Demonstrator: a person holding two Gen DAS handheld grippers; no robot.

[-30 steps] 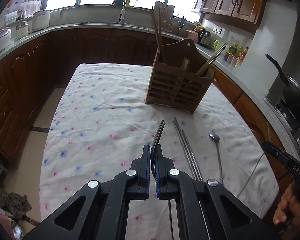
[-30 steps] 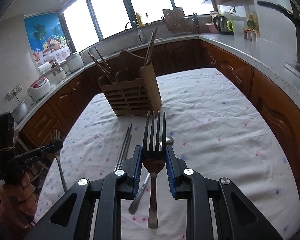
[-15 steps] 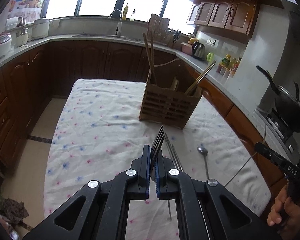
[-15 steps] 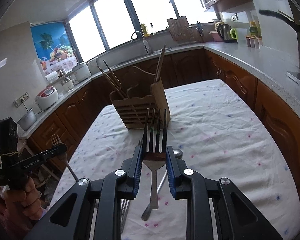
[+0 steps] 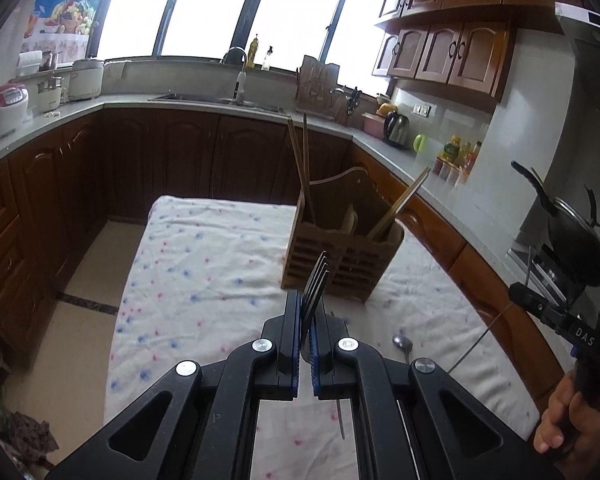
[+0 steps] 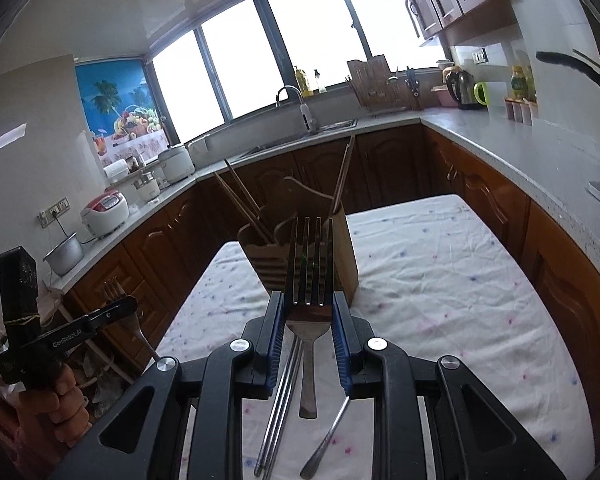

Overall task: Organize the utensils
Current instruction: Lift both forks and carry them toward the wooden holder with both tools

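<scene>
My left gripper (image 5: 306,312) is shut on a fork (image 5: 315,284), seen edge-on, held in the air with tines toward the wooden utensil holder (image 5: 340,256). My right gripper (image 6: 308,312) is shut on another fork (image 6: 309,276), seen flat, raised above the table in front of the same holder (image 6: 340,248). The holder stands upright with chopsticks (image 5: 300,160) in it. On the flowered cloth lie metal chopsticks (image 6: 280,404) and a spoon (image 6: 328,436); the spoon's bowl also shows in the left wrist view (image 5: 403,342).
The table (image 5: 204,264) has dark cabinets and floor to its left and far side. A counter with kettle (image 5: 396,128) and bottles runs along the right. A black wok (image 5: 572,232) sits on the stove at the right. The other gripper (image 6: 60,336) shows at the left.
Both grippers have risen with their forks and tilted up; the holder and table now sit lower in both views. The spoon and metal chopsticks stay on the cloth.
</scene>
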